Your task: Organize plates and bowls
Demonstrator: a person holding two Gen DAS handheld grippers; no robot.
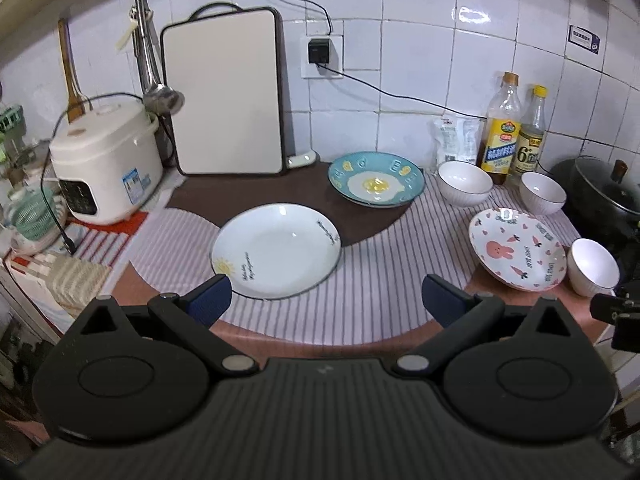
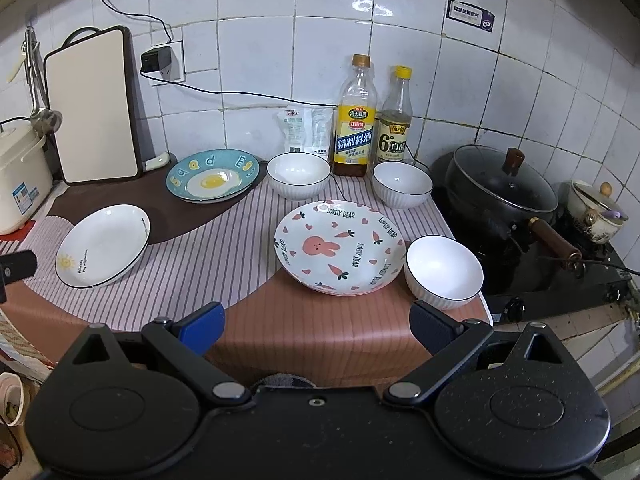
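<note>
Left wrist view: the left hand-held gripper (image 1: 324,300) hovers over the front edge of the counter (image 1: 360,320), its blue-padded fingers spread wide with nothing between them. Just past the left finger lies the white plate (image 1: 276,256), glossy, round and shallow, with a small sun drawn on its rim. Behind it, toward the wall edge, sits the teal egg plate (image 1: 376,180), which seems to rest on a second plate, though the rim is hard to read. The pink rabbit plate (image 1: 518,250) lies near the right edge with three ribbed white bowls around it: the near bowl (image 1: 592,268), the right rear bowl (image 1: 542,192) and the left rear bowl (image 1: 464,182). Only this view shows the whole white rice cooker (image 1: 104,160) at the left end.

Right wrist view: the right hand-held gripper (image 2: 316,328) is held level at the front edge, likewise wide apart and empty, facing the rabbit plate. Only here do the lidded black pot (image 2: 500,188) on the stove and a small enamel pot (image 2: 592,208) appear beyond the right edge. Two glass bottles (image 2: 358,120) stand at the tiled wall.
</note>
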